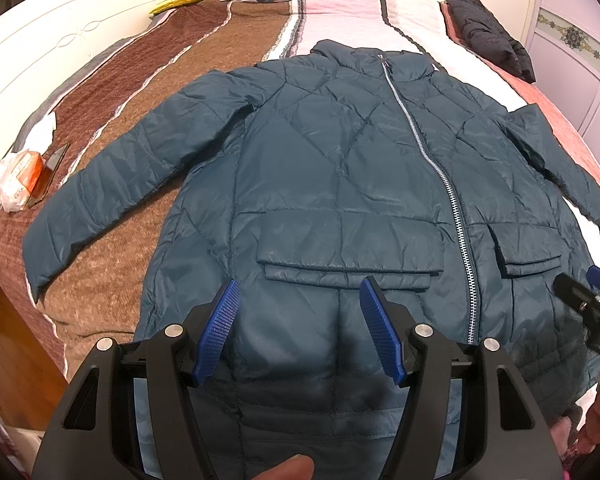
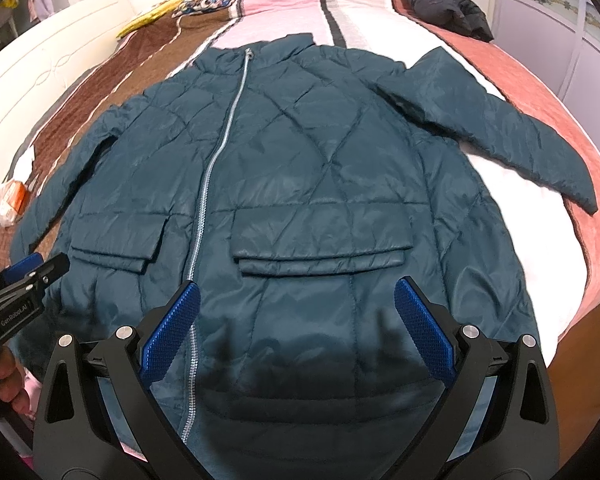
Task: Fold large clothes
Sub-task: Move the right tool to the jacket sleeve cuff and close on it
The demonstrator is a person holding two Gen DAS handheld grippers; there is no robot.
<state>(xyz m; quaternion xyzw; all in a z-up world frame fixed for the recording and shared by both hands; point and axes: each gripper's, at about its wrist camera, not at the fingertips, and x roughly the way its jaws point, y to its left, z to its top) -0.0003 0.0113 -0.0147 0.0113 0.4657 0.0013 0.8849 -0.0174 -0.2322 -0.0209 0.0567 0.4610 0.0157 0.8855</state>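
On the striped brown, pink and white bedspread (image 1: 148, 92) lies your teal quilted zip-front puffer jacket (image 1: 340, 168), front up, collar far, sleeves spread left and right. A black folded garment (image 1: 488, 36) sits far right. Your left gripper (image 1: 300, 292) and right gripper (image 2: 296, 292) hover over the near hem, jaws released, grasping nothing.

Jacket hem (image 1: 300, 420): hidden behind gripper frames, both views.
Right gripper (image 1: 592, 284): cut by left view's edge.
Packet (image 1: 20, 180) print: too small to read.
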